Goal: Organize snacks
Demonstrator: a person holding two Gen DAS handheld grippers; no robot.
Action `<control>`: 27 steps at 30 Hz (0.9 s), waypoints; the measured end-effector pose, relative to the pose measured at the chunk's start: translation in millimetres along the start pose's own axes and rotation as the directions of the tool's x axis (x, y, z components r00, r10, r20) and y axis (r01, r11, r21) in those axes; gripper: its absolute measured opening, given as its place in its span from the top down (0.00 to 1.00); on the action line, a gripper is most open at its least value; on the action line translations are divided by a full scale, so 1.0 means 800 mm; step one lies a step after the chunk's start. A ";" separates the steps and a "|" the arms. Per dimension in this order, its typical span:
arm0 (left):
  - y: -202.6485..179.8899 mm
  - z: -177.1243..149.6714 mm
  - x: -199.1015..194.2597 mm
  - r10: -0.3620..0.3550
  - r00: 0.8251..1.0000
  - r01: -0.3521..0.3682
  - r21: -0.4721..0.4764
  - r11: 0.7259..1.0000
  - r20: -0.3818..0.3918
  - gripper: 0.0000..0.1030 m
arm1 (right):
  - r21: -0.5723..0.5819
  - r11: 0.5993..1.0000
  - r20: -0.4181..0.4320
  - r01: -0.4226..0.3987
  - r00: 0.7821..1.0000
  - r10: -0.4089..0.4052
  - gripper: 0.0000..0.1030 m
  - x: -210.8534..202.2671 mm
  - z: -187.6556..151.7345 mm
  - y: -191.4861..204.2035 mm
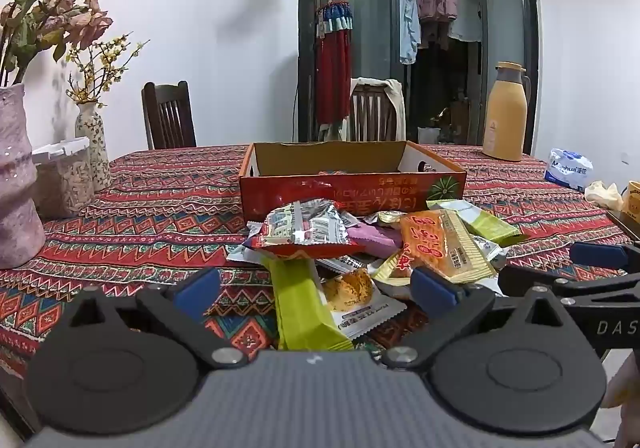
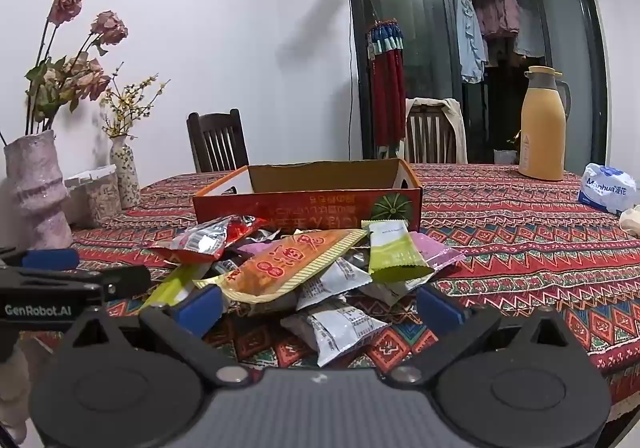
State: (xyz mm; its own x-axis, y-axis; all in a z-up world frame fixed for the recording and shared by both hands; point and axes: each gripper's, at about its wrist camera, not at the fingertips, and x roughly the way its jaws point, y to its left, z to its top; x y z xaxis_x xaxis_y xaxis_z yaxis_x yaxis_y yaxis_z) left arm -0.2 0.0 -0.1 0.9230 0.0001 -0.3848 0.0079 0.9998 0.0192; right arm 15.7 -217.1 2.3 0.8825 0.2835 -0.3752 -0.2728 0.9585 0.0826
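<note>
**Snack pile ahead of both fingers; box beyond it**

Both grippers hold their fingers fully apart, gripping nothing. The left gripper [image 1: 316, 290] straddles the near end of a green packet [image 1: 304, 312], whose long axis runs away from the fingers. The right gripper [image 2: 320, 306] faces a silver packet [image 2: 340, 328]. The cardboard box [image 1: 352, 188] lies beyond the pile on the table [image 1: 160, 216].

A loose heap of snack packets [image 1: 360, 248] lies before me on the table [image 1: 160, 216]: orange [image 1: 440, 244], lime-green [image 1: 300, 308], purple [image 1: 374, 238], silver-red [image 1: 304, 228]. Just behind stands the open red cardboard box [image 1: 352, 184].
</note>
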 end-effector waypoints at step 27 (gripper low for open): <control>0.004 0.001 -0.003 -0.005 1.000 0.006 -0.025 1.000 0.006 0.00 | 0.003 1.000 -0.016 0.001 1.000 -0.001 0.00 0.004 -0.002 -0.003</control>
State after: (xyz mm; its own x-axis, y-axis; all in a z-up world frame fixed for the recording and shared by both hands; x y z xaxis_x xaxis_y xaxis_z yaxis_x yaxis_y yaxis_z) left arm -2.3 3.4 1.8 0.9254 -0.0055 -0.3790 0.0035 1.0000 -0.0060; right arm 18.3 -218.3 -0.1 0.8765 0.2816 -0.3904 -0.2702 0.9590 0.0851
